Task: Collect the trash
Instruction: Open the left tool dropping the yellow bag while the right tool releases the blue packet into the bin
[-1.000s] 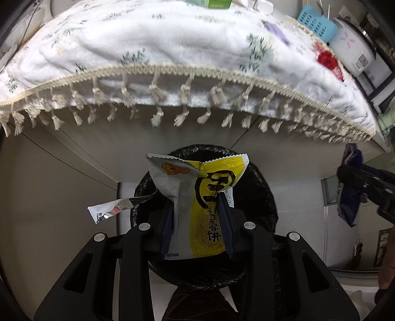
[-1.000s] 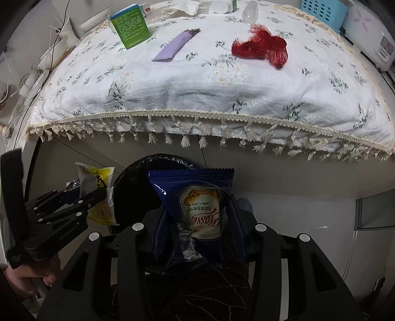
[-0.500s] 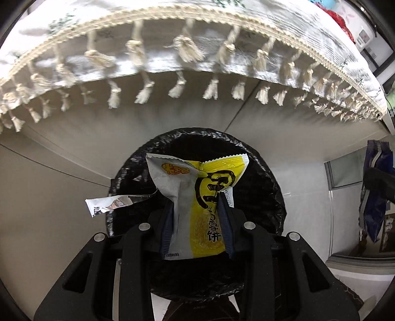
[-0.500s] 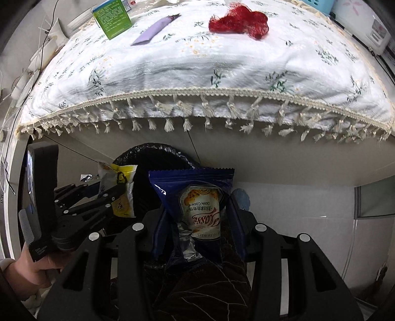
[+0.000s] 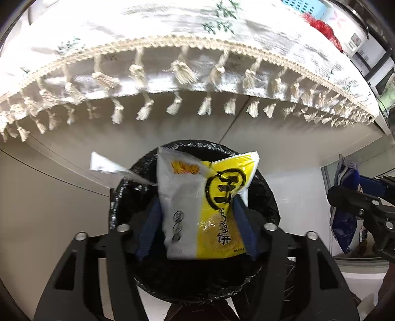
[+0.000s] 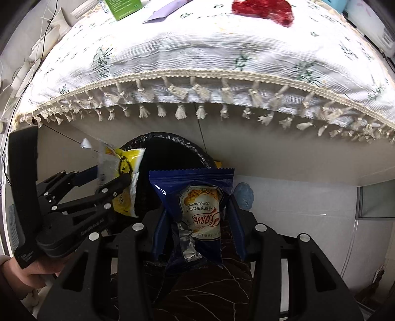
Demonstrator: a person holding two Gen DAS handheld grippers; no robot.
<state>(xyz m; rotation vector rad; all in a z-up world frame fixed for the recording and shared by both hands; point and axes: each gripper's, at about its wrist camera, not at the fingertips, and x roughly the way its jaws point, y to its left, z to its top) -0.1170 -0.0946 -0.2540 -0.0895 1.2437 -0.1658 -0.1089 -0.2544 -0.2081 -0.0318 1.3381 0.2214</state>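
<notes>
A yellow and silver snack wrapper [image 5: 205,210] hangs between the blue pads of my left gripper [image 5: 196,202], right over the black-bagged bin [image 5: 267,197]. The jaws are opening and the wrapper sits loose between them, a torn strip [image 5: 106,168] sticking out to the left. The right wrist view shows the same left gripper [image 6: 111,172], fingers spread, at the bin's [image 6: 172,140] left rim. My right gripper [image 6: 196,197] is shut on a dark blue cookie wrapper [image 6: 200,210], in front of the bin. From the left wrist it appears at the right edge [image 5: 345,222].
The table's white flowered cloth [image 6: 197,49] with a tasselled fringe [image 5: 182,71] overhangs just behind the bin. On it lie a red mesh wad [image 6: 264,7], a green box [image 6: 123,6] and a purple wrapper [image 6: 163,11]. A hand [image 6: 24,271] holds the left gripper.
The left jaws have widened and the yellow wrapper has spread flat between them. Both views have closed in on the table edge and the bin. The right gripper keeps its hold on the blue wrapper.
</notes>
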